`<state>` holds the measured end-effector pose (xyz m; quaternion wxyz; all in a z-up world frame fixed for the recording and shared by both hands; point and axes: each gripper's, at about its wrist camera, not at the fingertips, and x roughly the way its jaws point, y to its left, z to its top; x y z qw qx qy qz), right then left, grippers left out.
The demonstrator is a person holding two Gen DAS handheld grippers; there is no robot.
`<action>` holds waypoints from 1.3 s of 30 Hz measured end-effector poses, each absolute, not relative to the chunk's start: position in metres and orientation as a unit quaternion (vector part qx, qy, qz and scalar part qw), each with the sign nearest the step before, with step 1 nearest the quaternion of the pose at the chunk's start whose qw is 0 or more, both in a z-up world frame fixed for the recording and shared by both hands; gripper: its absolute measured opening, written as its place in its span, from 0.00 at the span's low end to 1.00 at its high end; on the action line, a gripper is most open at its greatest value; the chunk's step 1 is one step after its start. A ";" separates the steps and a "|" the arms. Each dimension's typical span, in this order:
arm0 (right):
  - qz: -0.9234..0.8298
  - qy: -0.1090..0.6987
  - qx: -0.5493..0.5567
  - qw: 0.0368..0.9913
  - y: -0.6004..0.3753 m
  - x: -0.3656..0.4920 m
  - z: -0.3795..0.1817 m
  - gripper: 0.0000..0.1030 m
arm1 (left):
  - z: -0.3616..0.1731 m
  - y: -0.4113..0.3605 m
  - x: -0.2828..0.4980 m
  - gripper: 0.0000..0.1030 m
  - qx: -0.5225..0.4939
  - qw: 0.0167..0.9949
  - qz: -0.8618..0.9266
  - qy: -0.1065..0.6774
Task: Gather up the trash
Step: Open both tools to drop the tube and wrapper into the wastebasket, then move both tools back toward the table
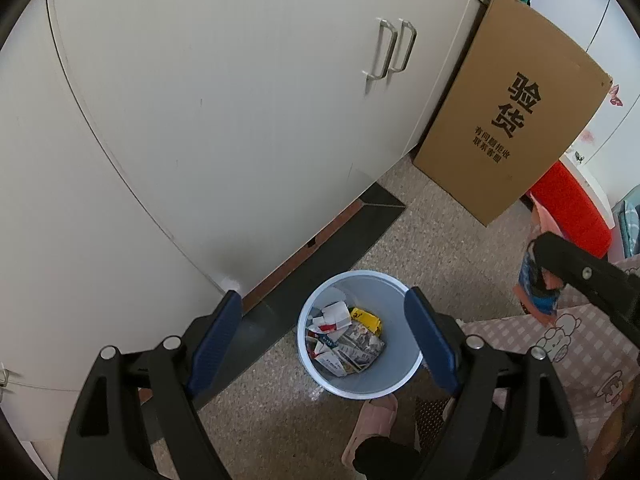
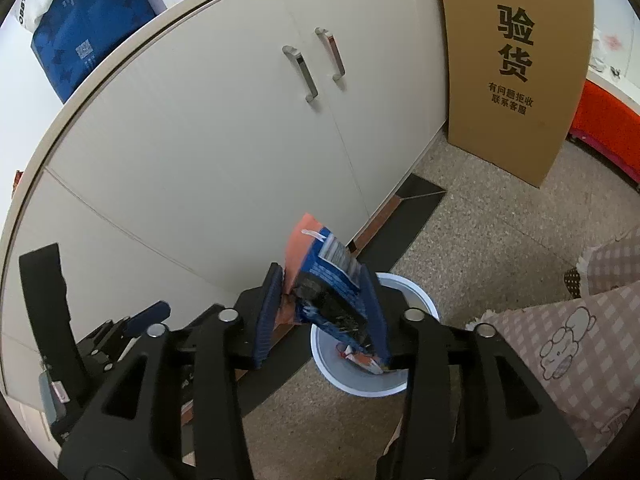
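A pale blue bin (image 1: 362, 276) stands on the speckled floor by a white cabinet, with crumpled paper and wrappers (image 1: 344, 340) at its bottom. My left gripper (image 1: 323, 294) hangs over it, open, with nothing between its blue pads. At the right of the left wrist view, a blue and orange snack packet (image 1: 534, 288) hangs in the air. In the right wrist view my right gripper (image 2: 322, 273) is shut on this packet (image 2: 320, 280), which stands tilted between both pads, above the near side of the bin (image 2: 418, 300).
The white cabinet (image 1: 200, 120) runs along the left, its metal handles (image 1: 392, 52) further back. A tall cardboard box (image 1: 508, 112) leans at its far end. A pink checked cloth (image 1: 580, 340) lies right of the bin, a pink slipper (image 1: 372, 420) in front of it.
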<state>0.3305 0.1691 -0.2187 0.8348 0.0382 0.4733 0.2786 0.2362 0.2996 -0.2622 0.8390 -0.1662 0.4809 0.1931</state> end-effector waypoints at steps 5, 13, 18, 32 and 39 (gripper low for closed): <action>0.279 0.472 0.042 0.835 0.169 0.332 -0.222 0.44 | -0.266 0.300 0.236 0.79 -0.158 0.838 0.194 0.486; 0.274 0.469 0.039 0.839 0.157 0.326 -0.217 0.46 | -0.263 0.293 0.236 0.79 -0.154 0.839 0.190 0.487; 0.261 0.456 0.038 0.850 0.137 0.320 -0.192 0.49 | -0.251 0.286 0.234 0.79 -0.150 0.844 0.187 0.480; 0.183 0.369 0.071 0.908 -0.021 0.283 -0.070 0.53 | -0.125 0.176 0.244 0.80 -0.088 0.906 0.101 0.401; 0.090 0.346 0.122 0.926 -0.159 0.262 -0.057 0.53 | -0.081 0.069 0.262 0.82 -0.039 0.925 0.017 0.378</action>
